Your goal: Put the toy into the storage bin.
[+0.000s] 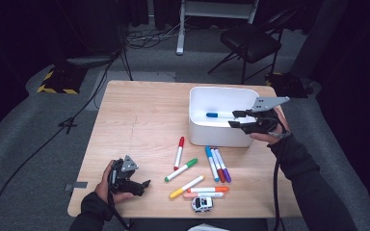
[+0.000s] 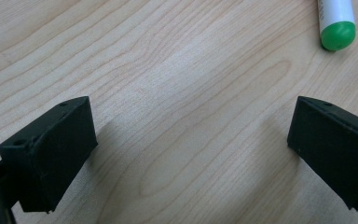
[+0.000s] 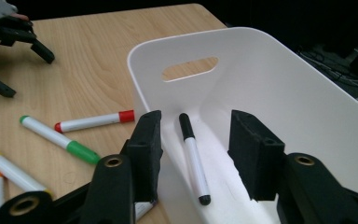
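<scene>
Right now the right claw (image 3: 196, 154) hangs half-open and empty above the white bin (image 1: 200, 103), one marker (image 3: 193, 158) lying inside below its jaws; pulling back carelessly could snag the rim and drag the bin.

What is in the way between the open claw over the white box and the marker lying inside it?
Nothing visible. The right gripper hangs over the white bin with its jaws open. The marker lies loose on the bin's floor, in line between the jaws, with no other thing between them.
</scene>
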Available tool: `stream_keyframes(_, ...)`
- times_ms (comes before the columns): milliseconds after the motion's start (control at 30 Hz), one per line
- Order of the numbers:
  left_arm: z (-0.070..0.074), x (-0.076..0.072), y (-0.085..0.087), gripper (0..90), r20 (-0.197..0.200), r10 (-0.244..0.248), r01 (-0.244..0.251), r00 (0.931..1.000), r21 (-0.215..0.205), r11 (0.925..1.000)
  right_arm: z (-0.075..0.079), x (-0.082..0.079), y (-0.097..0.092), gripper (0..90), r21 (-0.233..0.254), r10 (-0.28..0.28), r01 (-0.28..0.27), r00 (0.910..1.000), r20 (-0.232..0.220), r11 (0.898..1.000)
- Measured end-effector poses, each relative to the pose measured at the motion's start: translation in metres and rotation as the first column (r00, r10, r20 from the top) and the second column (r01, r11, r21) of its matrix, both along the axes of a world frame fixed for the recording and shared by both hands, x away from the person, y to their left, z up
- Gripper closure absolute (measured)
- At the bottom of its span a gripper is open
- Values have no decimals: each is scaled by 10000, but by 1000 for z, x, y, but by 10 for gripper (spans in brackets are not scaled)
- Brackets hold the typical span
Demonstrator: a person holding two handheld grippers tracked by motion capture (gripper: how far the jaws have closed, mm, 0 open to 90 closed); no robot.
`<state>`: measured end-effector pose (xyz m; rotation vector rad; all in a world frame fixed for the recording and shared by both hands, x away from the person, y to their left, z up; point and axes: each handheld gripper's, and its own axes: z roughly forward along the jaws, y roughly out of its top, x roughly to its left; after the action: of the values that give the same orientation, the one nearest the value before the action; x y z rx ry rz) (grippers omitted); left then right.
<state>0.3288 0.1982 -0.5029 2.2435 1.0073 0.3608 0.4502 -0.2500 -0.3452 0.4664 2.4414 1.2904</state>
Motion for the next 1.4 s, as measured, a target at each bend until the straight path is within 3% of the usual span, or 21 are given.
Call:
stream_keyframes(200,0,0,0,13,-8,-1,1,10000,-8,10000,-6,-31,-16,443,90,-90,84,9974,719,9999)
stream_keyframes(333,0,0,0,13,-5,4,-4,10000,-16,10000,-16,-45,-21,397,173,10,-24,9969,786,9998)
stream_keyframes(400,0,0,0,13,6,14,-14,10000,-2,10000,-32,-58,-22,369,226,151,-169,9970,764,9996)
stream_keyframes(533,0,0,0,13,23,25,-25,10000,17,10000,-60,-70,-22,331,481,28,-38,9998,213,9988)
stream_keyframes(733,0,0,0,13,16,29,-29,10000,11,10000,-105,-83,-16,317,-63,-161,158,9980,-609,9999)
stream_keyframes(900,0,0,0,13,32,47,-47,10000,26,10000,-131,-88,-9,316,-365,-132,90,9933,-1151,9993)
stream_keyframes(1200,0,0,0,13,29,48,-48,10000,26,10000,-148,-87,-2,339,-1035,-440,295,9891,-1402,9942)
stream_keyframes(1400,0,0,0,13,28,41,-41,10000,28,10000,-152,-82,-5,373,-1099,-813,663,9871,-1380,9917)
